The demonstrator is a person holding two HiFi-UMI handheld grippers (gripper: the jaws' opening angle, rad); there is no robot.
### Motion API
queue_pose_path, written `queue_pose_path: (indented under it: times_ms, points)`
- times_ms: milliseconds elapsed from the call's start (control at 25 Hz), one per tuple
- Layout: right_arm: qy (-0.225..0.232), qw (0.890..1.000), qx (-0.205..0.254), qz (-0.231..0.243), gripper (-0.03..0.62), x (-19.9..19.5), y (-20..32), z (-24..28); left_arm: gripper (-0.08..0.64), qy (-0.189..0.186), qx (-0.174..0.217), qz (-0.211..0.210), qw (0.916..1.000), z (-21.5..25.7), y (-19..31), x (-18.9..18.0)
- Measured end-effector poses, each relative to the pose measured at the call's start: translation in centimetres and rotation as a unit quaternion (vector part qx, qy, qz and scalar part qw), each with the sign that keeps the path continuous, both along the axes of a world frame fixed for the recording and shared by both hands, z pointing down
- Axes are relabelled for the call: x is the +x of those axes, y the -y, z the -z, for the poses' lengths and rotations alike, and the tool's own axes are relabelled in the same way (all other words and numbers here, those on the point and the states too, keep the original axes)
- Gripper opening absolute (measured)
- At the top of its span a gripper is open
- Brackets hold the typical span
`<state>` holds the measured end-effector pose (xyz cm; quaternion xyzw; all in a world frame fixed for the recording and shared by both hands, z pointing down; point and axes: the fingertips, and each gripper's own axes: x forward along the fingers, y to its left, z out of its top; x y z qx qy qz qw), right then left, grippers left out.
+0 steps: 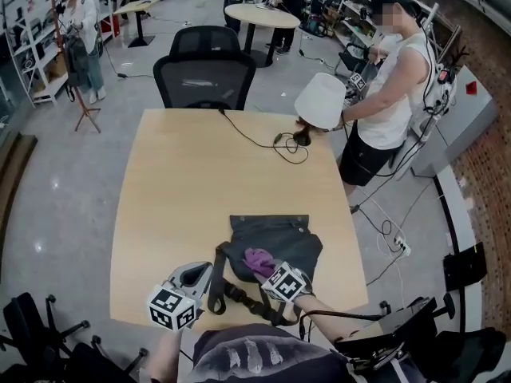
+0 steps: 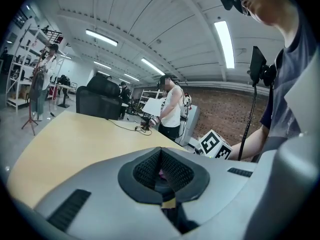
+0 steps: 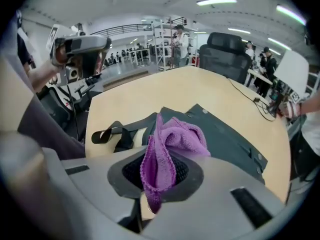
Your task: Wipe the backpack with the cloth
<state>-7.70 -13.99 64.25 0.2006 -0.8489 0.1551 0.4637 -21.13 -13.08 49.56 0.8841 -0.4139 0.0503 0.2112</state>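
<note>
Two grippers: both clenched, low over the near edge of the table point(image 1: 184, 182).
Right gripper point(image 3: 157, 171): jaws clamped on the purple cloth point(image 3: 167, 149), which bunches up out of them and flops forward.
Left gripper point(image 2: 161, 171): jaws drawn together, apparently pinching the dark shoulder strap point(image 1: 214, 294); only a sliver shows between the pads.
Backpack point(image 1: 279, 238): lying flat, just ahead of and beneath the right jaws, with its strap trailing toward the left gripper.
Cloth handling: likely light, soft and grippy; it is held by a fold, leaving slack to wipe with.
Backpack handling: limp fabric, likely to slide and wrinkle under a wipe; best pinned at a strap or edge.
</note>
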Motion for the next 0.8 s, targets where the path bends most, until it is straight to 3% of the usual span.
queue_pose_path:
  times_ms: [280,400,520,680,800]
  points:
    - [0.03,0.995,-0.024,0.09,0.032,-5.5,-3.2,0.5,0.006,0.01,0.002,0.011,0.9999,0.6,0.2,-0.8]
    - [0.085,0.986,-0.082,0.116,0.032,-8.0,-5.1,0.8,0.006,0.013,0.005,0.016,0.9998,0.6,0.3,-1.0]
    - [0.161,0.966,-0.145,0.14,0.032,-11.0,-7.1,1.7,0.006,0.018,0.009,0.023,0.9995,0.6,0.8,-1.5]
    - [0.254,0.938,-0.199,0.126,0.032,-12.8,-7.5,4.7,0.006,0.026,0.008,0.048,0.9985,0.7,0.5,-2.7]
    - [0.338,0.902,-0.26,0.073,0.032,-13.4,-6.3,8.0,0.006,0.032,-0.007,0.069,0.9971,0.6,-0.9,-3.8]
